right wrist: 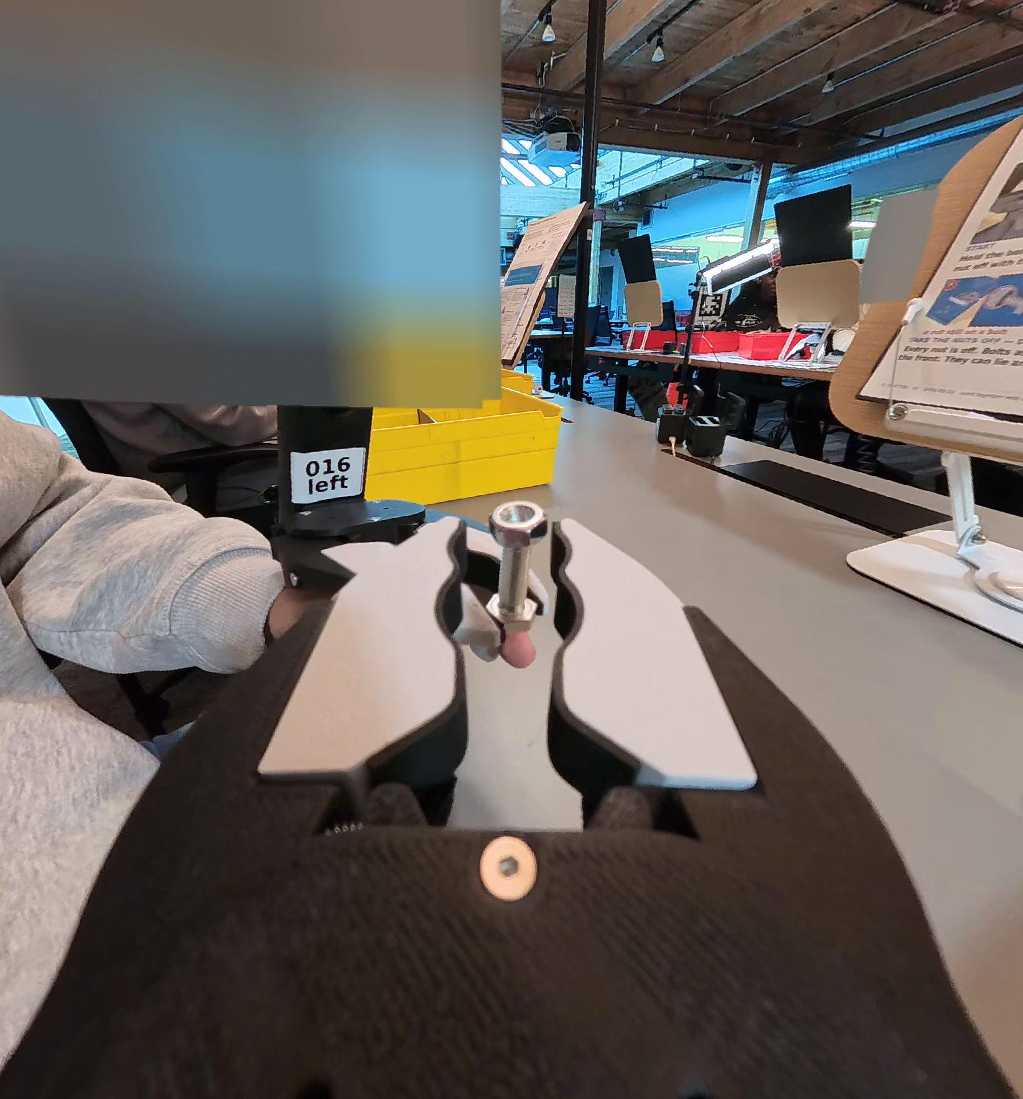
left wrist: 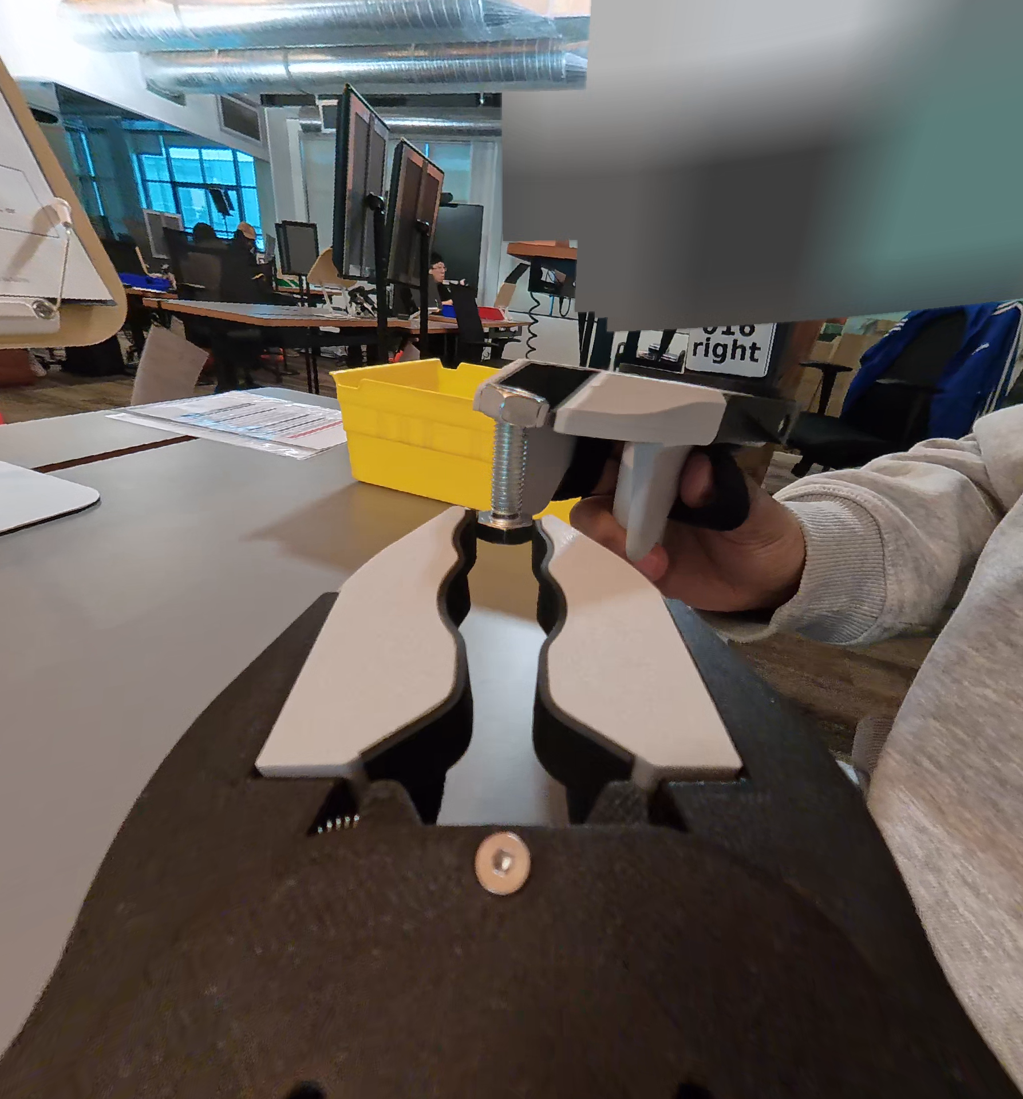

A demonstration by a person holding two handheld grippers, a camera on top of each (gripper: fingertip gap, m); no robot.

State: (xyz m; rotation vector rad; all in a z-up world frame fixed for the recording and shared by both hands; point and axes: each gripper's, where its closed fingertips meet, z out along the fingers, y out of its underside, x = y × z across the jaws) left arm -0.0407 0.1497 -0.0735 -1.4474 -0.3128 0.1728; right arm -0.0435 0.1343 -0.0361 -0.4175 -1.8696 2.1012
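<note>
A silver hex bolt (left wrist: pixel 506 464) stands upright above the grey table (left wrist: pixel 140 565), held between both grippers. My left gripper (left wrist: pixel 501 518) is shut on the nut (left wrist: pixel 501 526) at the bolt's lower end. My right gripper (right wrist: pixel 518 529) is shut on the bolt's head (right wrist: pixel 518 522). The shaft (right wrist: pixel 512 571) runs down from the head to the nut (right wrist: pixel 512 612). The right gripper also shows in the left wrist view (left wrist: pixel 532 410), coming in level from the right in a person's hand (left wrist: pixel 705 547). The left gripper's fingers (right wrist: pixel 478 636) show below the nut in the right wrist view.
A yellow bin (left wrist: pixel 413 428) stands just behind the bolt and also shows in the right wrist view (right wrist: pixel 467 452). A document stand (right wrist: pixel 973 309) on a white base (right wrist: pixel 943 571) is at the right, and a laminated sheet (left wrist: pixel 247 416) lies on the table. The person's grey sleeve (left wrist: pixel 943 535) is close by. My two grippers' fingertips are within a few centimetres of each other.
</note>
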